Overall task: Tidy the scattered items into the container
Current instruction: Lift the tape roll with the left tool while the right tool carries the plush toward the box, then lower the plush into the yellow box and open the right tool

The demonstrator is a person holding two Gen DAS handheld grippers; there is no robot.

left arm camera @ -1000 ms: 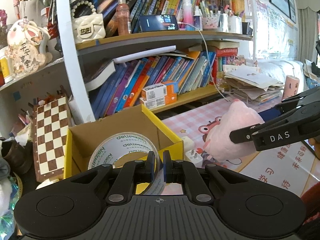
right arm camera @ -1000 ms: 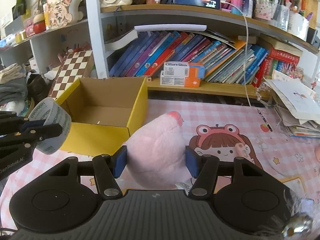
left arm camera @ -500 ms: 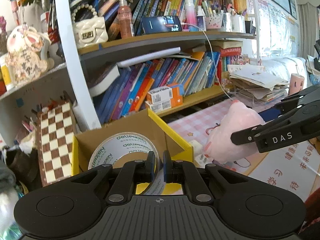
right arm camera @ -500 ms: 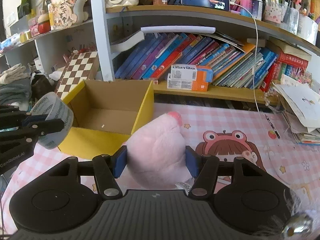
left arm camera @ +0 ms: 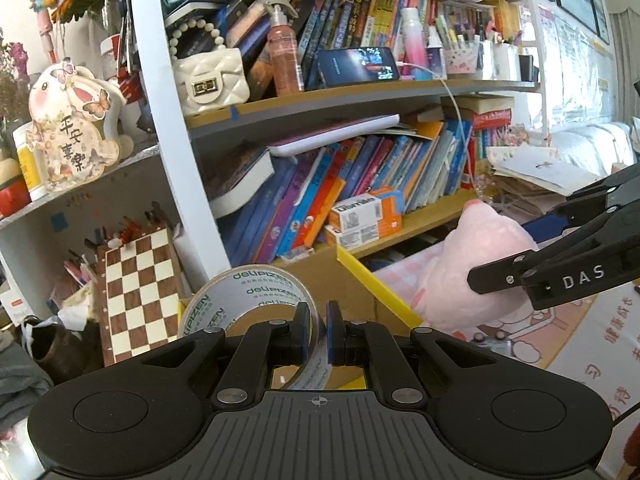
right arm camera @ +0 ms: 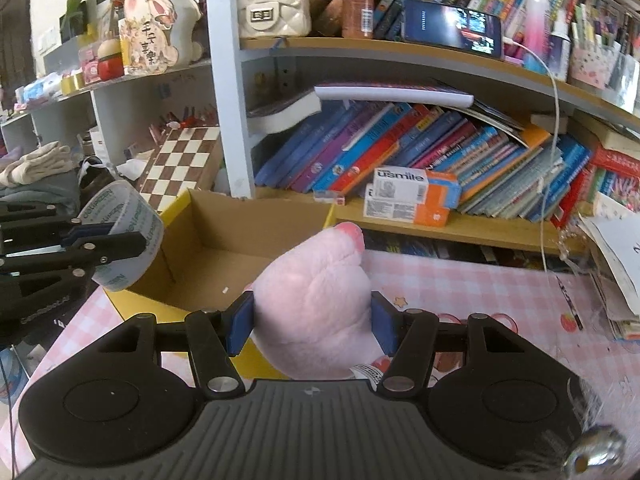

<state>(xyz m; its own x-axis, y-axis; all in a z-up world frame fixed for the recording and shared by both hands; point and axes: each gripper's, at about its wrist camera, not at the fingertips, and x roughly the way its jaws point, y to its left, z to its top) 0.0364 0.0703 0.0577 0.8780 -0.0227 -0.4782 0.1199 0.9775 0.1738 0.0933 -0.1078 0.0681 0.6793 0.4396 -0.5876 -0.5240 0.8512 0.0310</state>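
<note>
Both loads now higher and closer to cardboard box (right arm camera: 256, 256) at frame centre-left versus a second ago. Left gripper (left arm camera: 318, 334) jaws pinching tape roll (left arm camera: 248, 304) wall; right gripper (right arm camera: 312, 320) jaws squeezing pink plush (right arm camera: 316, 300). Box looks empty; drop-in likely next.

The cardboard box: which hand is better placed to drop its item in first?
Left, probably. The left gripper holds the tape roll at the cardboard box rim; the right gripper holds the pink plush nearer its front corner.
</note>
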